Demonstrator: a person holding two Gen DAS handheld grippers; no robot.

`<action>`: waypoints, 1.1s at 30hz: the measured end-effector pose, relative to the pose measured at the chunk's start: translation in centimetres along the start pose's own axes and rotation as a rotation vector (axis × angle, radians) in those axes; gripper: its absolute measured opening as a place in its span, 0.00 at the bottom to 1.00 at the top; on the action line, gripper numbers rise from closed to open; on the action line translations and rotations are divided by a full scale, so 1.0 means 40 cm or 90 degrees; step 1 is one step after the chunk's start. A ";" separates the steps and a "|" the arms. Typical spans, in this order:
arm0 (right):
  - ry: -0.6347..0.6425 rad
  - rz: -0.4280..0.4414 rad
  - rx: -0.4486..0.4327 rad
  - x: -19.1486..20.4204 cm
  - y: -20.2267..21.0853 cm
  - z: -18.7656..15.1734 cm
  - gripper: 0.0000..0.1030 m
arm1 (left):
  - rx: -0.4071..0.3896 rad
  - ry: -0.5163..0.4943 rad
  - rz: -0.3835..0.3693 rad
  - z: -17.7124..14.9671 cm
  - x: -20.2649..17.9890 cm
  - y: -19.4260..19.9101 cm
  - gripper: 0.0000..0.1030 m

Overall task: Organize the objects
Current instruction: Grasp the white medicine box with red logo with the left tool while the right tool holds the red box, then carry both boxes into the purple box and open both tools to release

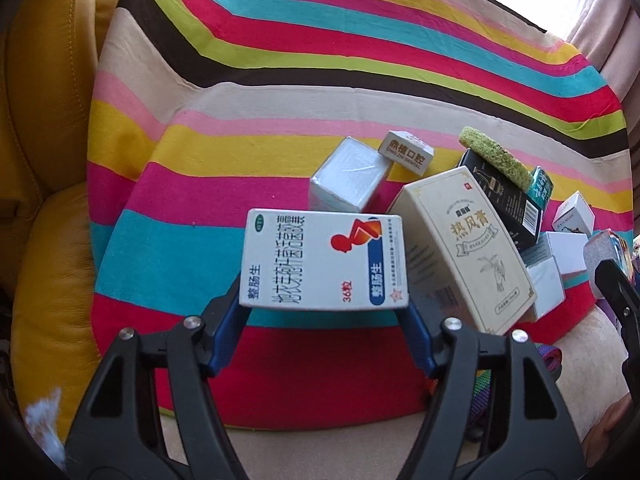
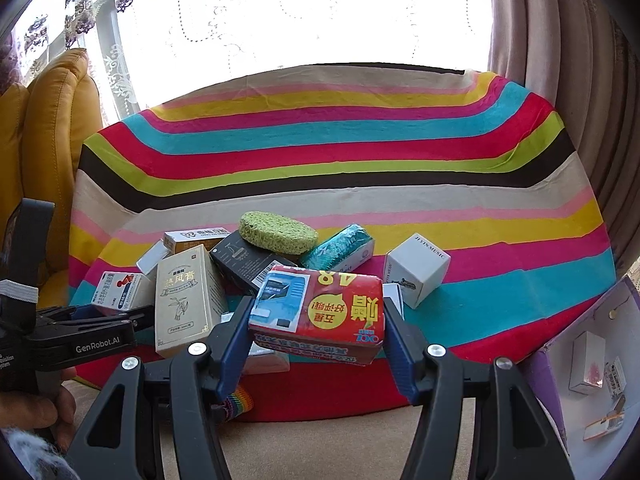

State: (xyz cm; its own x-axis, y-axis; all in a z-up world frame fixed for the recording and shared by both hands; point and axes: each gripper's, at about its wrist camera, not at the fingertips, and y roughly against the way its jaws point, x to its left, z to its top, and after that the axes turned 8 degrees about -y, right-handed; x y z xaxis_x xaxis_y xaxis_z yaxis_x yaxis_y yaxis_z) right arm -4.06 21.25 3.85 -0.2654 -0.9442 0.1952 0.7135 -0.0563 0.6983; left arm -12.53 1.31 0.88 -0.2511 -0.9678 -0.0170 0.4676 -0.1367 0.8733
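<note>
both claws are loaded mid-sort: left gripper [image 1: 324, 312] is clamped on the pill box [image 1: 326, 260] at frame centre, right gripper [image 2: 316, 320] squeezes the red pack [image 2: 320, 312]. next, i'd guess, each goes to the purple box [image 2: 560, 364], lower right.

Purple box [image 2: 592, 364]: cut off at right edge. Contents inside: too small to identify. Black carton [image 1: 506, 196]: partly hidden under sponge [image 1: 496, 158].

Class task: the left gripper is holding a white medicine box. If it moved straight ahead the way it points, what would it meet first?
Probably the plain white box, which lies just beyond the white medicine box clamped in the left gripper; depth is uncertain.
</note>
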 end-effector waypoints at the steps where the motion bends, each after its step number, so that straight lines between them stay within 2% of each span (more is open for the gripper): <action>1: 0.000 0.002 -0.002 -0.002 0.004 0.000 0.59 | -0.007 0.016 -0.002 -0.015 0.005 0.018 0.70; 7: 0.004 0.006 -0.018 -0.009 0.045 -0.008 0.59 | -0.068 0.065 -0.006 -0.117 0.012 0.121 0.70; 10: 0.007 0.004 -0.023 -0.021 0.068 -0.020 0.59 | -0.097 0.065 -0.013 -0.161 -0.023 0.157 0.70; 18: -0.017 -0.018 -0.046 -0.109 0.159 -0.059 0.59 | -0.166 -0.004 -0.059 -0.231 -0.162 0.246 0.70; 27: -0.096 -0.068 -0.059 -0.318 0.262 -0.096 0.59 | -0.170 -0.102 -0.155 -0.226 -0.365 0.254 0.70; 33: -0.143 -0.104 -0.063 -0.464 0.314 -0.113 0.59 | -0.163 -0.168 -0.200 -0.220 -0.506 0.252 0.70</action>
State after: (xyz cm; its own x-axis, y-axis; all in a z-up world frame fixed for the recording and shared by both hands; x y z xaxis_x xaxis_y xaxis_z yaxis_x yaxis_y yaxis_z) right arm 12.75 36.60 5.88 -0.5107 -0.8254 0.2407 0.7063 -0.2431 0.6648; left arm 4.75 17.68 5.75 -0.6043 -0.7894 -0.1081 0.5204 -0.4937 0.6967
